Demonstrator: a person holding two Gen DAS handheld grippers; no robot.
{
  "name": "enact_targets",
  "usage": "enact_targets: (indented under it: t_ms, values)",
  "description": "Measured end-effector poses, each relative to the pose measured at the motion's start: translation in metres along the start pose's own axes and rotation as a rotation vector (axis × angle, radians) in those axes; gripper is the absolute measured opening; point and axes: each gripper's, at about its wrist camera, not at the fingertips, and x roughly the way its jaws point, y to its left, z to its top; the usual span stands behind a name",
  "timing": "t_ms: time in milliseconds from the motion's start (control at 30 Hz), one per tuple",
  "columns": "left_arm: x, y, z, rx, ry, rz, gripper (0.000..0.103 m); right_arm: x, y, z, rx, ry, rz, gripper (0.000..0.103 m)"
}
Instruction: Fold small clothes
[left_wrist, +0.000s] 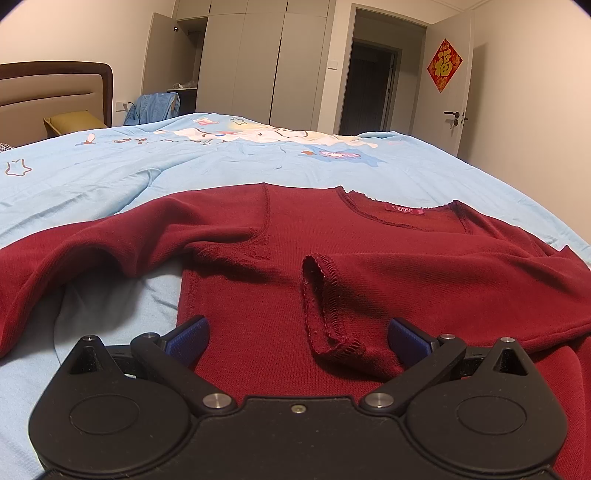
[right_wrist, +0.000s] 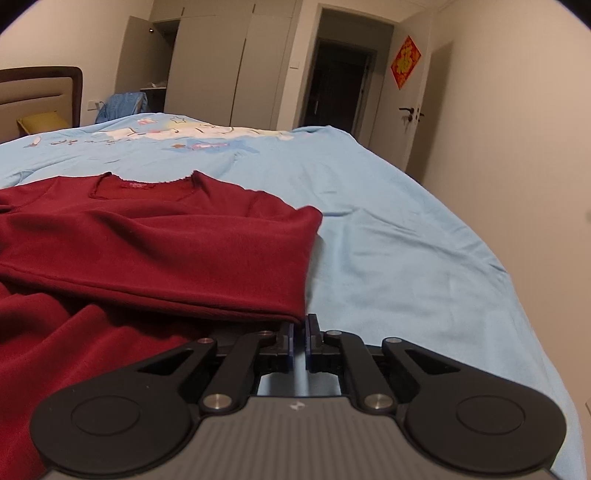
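one sleeve cuff (left_wrist: 328, 306) shows only beside the left claw (left_wrist: 299, 338).

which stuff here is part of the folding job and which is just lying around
Part of the job:
- dark red long-sleeved top
- its folded-in sleeve cuff
- left gripper
- right gripper
- light blue bed cover

Just lying around:
- blue garment
- yellow pillow
- red door decoration
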Motion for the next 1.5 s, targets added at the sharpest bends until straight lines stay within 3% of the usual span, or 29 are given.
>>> enact_targets:
  t_ms: [233,300,367,500,567,733,900,1000,1133,1300,1367,1500]
  values:
    - [0.0,0.0,0.0,0.0,0.0,0.0,0.103,-0.012,-0.012,-0.001,0.087,0.008,0.058,0.009]
    - [0.0,0.0,0.0,0.001,-0.001,0.001,0.103,-0.025,-0.015,-0.006,0.121,0.011,0.084,0.022]
    - [-0.001,0.0,0.0,0.0,0.001,-0.001,0.103,-0.042,-0.015,-0.014,0.155,0.01,0.123,0.051]
    - [-0.01,0.004,0.007,0.0,0.035,-0.028,0.102,-0.08,-0.009,-0.031,0.156,-0.001,0.189,0.068]
    - [-0.024,0.008,0.008,-0.001,0.045,-0.036,0.102,-0.097,-0.003,-0.039,0.141,-0.011,0.22,0.082]
    - [-0.078,0.027,-0.001,0.019,0.04,-0.006,0.102,-0.122,0.018,-0.056,0.137,0.013,0.322,0.089]
    - [-0.128,0.065,-0.018,-0.057,0.091,0.0,0.102,-0.14,0.037,-0.073,0.154,0.041,0.379,0.089]
    - [-0.147,0.078,-0.033,-0.085,0.138,-0.021,0.102,-0.151,0.043,-0.085,0.159,0.052,0.391,0.085]
    - [-0.159,0.08,-0.049,-0.078,0.197,-0.04,0.102,-0.166,0.045,-0.096,0.159,0.053,0.379,0.072]
    - [-0.162,0.074,-0.059,-0.087,0.232,-0.054,0.096,-0.172,0.04,-0.106,0.213,0.047,0.36,0.049]
    - [-0.163,0.072,-0.06,-0.099,0.232,-0.053,0.09,-0.172,0.043,-0.106,0.216,0.048,0.373,0.037]
    - [-0.164,0.071,-0.06,-0.103,0.247,-0.046,0.077,-0.17,0.048,-0.106,0.212,0.046,0.38,0.023]
